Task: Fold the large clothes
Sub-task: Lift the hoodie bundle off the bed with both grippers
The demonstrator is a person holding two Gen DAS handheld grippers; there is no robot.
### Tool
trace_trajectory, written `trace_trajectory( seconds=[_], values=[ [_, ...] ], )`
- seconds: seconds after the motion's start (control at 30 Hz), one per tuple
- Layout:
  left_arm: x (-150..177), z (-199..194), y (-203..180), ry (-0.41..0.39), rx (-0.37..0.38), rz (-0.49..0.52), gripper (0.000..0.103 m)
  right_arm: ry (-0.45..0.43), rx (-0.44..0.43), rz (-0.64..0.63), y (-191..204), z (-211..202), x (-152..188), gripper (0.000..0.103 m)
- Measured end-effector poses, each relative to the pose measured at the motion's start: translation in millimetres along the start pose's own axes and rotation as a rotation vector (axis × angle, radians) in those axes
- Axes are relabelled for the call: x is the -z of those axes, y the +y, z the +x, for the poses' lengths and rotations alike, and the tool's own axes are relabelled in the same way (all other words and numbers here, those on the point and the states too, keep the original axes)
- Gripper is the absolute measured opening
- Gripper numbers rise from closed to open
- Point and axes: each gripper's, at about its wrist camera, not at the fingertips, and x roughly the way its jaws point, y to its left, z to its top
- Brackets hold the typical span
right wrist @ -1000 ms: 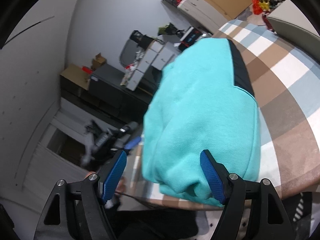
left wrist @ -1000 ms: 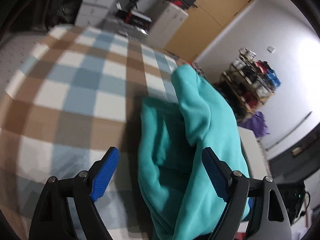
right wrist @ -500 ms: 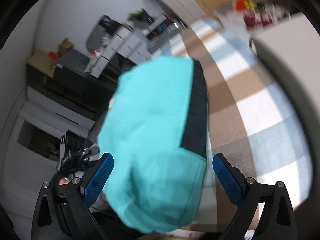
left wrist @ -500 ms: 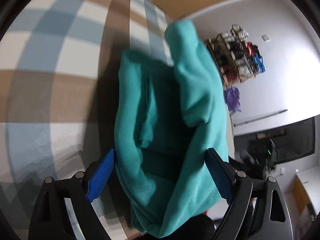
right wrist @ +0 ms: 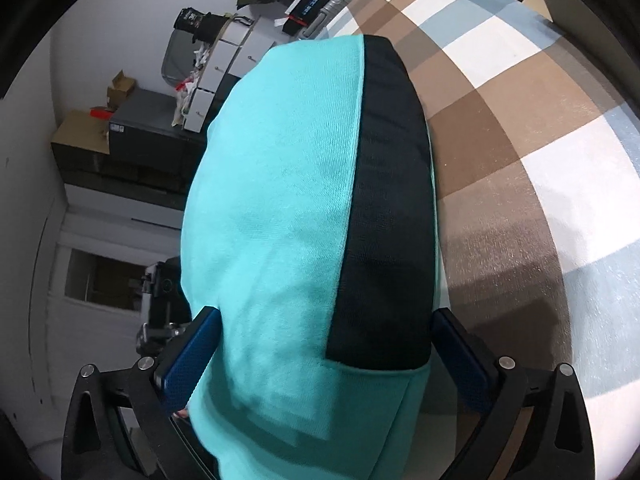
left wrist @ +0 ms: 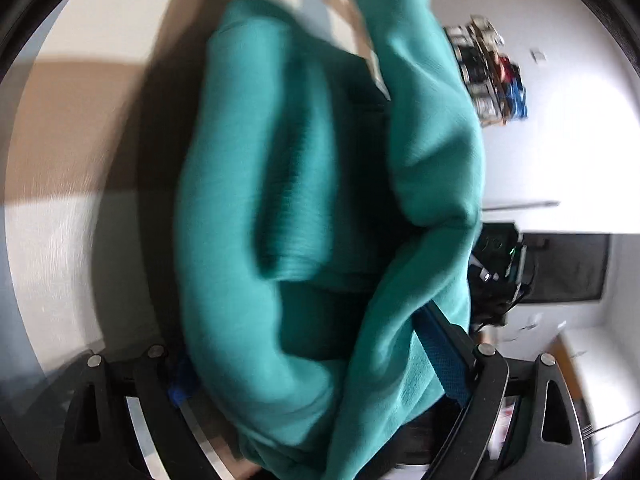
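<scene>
A teal garment (left wrist: 280,160) lies bunched in thick folds on the checked tablecloth (left wrist: 60,240). My left gripper (left wrist: 312,368) straddles its near end with jaws opening. The cloth hides most of the left pad and drapes over the right pad (left wrist: 440,356). In the right wrist view the same garment (right wrist: 272,200) shows a smooth teal face with a black panel (right wrist: 388,200). My right gripper (right wrist: 324,360) has its jaws opening very wide. The bundle fills the gap between its blue pads, which sit at its sides without squeezing it.
The checked cloth (right wrist: 540,140) runs far right in the right wrist view. White drawers (right wrist: 224,64), a dark cabinet (right wrist: 140,128) and a cardboard box (right wrist: 76,136) stand beyond the table edge. A cluttered shelf (left wrist: 488,80) and a dark screen (left wrist: 560,268) are on the right.
Both grippers have come closer to the garment and tipped down, so it fills more of each view. The right jaws have spread much wider; the left ones slightly.
</scene>
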Motion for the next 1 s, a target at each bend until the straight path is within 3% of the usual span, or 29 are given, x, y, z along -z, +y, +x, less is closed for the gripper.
trace_trajectory(
  seconds=[0.1,0.3,0.47,0.77,0.87,1.0],
  values=[
    [5.3,8.7,-12.5,0.013,-0.052,0.051,0.089,0.016,-0.031,0.020,-5.3,5.4,5.2,0.103],
    [14.8,-0.1,-13.4,0.015,-0.035,0.071,0.059,0.035,0.005,-0.043,6.5,-4.8,21.0,0.095],
    [28.6,-2.1,-17.6,0.033,-0.050,0.118,0.057,0.093,-0.016,-0.054,5.4,-11.0,39.0,0.094],
    [15.2,-0.6,-16.6,0.017,-0.040,0.099,0.058,0.031,-0.073,-0.025,-5.3,-3.0,33.2,0.099],
    [14.0,-2.5,-17.7,0.010,-0.024,0.098,0.054,-0.008,-0.055,-0.061,1.1,-14.5,36.8,0.087],
    [27.8,-9.2,-14.2,0.001,-0.043,0.129,0.051,-0.042,-0.017,-0.110,17.1,-24.1,48.8,0.083]
  ],
)
